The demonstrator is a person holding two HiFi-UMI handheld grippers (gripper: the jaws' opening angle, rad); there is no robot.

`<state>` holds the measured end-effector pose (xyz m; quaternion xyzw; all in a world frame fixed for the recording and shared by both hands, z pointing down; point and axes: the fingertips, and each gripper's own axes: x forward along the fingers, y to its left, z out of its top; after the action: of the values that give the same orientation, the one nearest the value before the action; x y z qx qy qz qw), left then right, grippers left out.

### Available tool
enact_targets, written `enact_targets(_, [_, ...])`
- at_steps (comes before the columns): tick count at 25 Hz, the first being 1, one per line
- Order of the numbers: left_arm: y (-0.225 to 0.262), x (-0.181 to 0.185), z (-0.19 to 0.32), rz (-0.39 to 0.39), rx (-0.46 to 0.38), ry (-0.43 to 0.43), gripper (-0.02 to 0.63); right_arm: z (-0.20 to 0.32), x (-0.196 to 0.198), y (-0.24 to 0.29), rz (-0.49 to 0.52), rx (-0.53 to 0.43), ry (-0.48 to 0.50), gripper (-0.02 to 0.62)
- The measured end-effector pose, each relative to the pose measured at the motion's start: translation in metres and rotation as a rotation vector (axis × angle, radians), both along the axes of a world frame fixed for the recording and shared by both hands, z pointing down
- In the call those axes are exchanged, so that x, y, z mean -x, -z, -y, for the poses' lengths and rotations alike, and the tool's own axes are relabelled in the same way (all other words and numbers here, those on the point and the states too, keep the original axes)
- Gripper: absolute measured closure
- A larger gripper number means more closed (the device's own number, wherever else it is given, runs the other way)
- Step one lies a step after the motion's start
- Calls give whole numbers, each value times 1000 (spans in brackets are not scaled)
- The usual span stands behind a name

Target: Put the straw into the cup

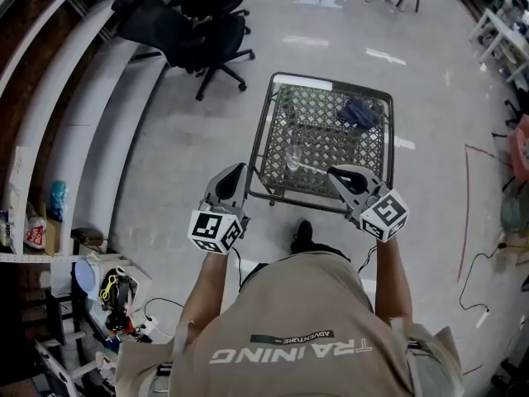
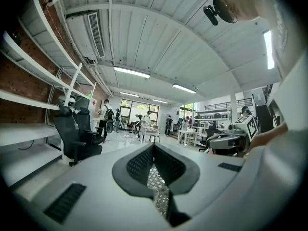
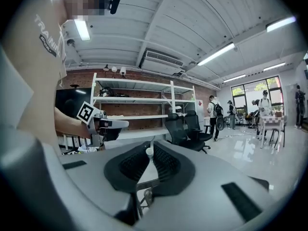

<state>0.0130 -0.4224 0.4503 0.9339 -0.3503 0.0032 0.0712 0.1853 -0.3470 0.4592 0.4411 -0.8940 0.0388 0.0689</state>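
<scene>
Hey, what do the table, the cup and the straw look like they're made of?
Table: likely painted metal, a dull grey frame with an open lattice mesh top. Cup: clear, the mesh shows through it; plastic or glass, can't tell. Straw: thin, white, opaque; probably plastic or paper, pinched in the right gripper.

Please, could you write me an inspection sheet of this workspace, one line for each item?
Surface: metal mesh table, standing on a glossy floor.
Job's things: clear cup upright on the mesh; white straw held level, its free end close beside the cup, not inside.
Clutter: dark blue bundle on the table's far side.
Grippers: left gripper jaws together, empty; right gripper shut on the straw.
Cables: loose lead on the floor at right; tangled leads by the shelves.
Surroundings: black office chairs, white shelves, people far off.
</scene>
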Motion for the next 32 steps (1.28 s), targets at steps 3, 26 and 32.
enact_targets(3, [9,-18,23,-6,-13,22,589,25,-18,1,-9,-2,33,561])
enact_targets(26, [25,-45,114,-41,-33,11,589,126,-18,-127,-277,267,151,561])
enact_targets(32, [12,-38,118,-49,1,7,589,135,-5,-160,-321,344,193,561])
